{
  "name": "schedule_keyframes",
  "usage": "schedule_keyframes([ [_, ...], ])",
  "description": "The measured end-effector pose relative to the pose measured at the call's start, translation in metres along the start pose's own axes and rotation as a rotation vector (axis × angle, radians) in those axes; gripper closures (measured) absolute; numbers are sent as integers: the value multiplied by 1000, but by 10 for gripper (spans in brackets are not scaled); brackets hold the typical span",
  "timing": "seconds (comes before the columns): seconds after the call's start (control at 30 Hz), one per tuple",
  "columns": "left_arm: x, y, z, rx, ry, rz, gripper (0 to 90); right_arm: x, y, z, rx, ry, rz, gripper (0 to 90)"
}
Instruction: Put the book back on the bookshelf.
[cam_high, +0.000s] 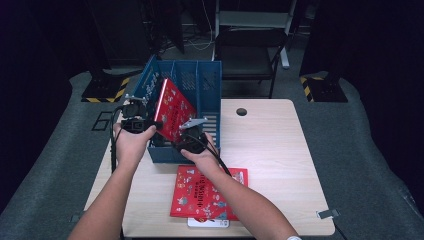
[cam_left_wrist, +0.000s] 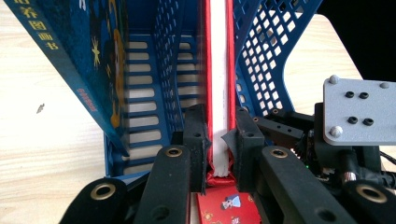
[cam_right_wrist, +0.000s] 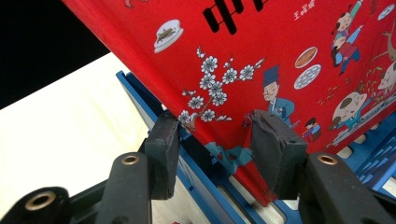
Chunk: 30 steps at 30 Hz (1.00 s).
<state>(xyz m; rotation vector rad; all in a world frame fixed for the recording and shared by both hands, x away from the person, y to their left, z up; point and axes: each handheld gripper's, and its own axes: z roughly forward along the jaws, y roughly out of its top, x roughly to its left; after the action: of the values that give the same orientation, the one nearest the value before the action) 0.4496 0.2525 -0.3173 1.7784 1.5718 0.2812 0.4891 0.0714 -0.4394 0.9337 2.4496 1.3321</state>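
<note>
A red picture book (cam_high: 172, 107) stands tilted in the blue slotted file rack (cam_high: 210, 80). My left gripper (cam_high: 150, 125) is shut on its near edge. In the left gripper view the pads clamp the red covers and white pages (cam_left_wrist: 218, 70), with the left gripper (cam_left_wrist: 219, 135) reaching into a rack compartment (cam_left_wrist: 266, 70). My right gripper (cam_high: 185, 137) sits at the rack's front, under the book's lower corner. In the right gripper view the right gripper (cam_right_wrist: 215, 140) has its jaws apart, the book's cover (cam_right_wrist: 261, 46) just beyond them and the rack's front wall (cam_right_wrist: 154, 105) by the left jaw.
A dark blue book (cam_left_wrist: 70, 56) leans in the rack's left compartment. A second red book (cam_high: 207, 192) lies flat near the table's front edge on a white one (cam_high: 207, 223). The wooden table (cam_high: 270, 150) has a cable hole (cam_high: 241, 111). A chair (cam_high: 250, 50) stands behind.
</note>
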Motion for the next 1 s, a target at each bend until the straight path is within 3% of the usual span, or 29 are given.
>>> schedule_keyframes([
  [0.27,-1,3,4,-20,3,9,791,-2,0,-1,-8,1,-9,523],
  [0.63,-4,11,11,-30,4,18,790,-6,0,-1,-17,10,36,526],
  [1.0,-5,15,19,-99,-9,7,774,-9,1,-3,-38,-14,31,555],
])
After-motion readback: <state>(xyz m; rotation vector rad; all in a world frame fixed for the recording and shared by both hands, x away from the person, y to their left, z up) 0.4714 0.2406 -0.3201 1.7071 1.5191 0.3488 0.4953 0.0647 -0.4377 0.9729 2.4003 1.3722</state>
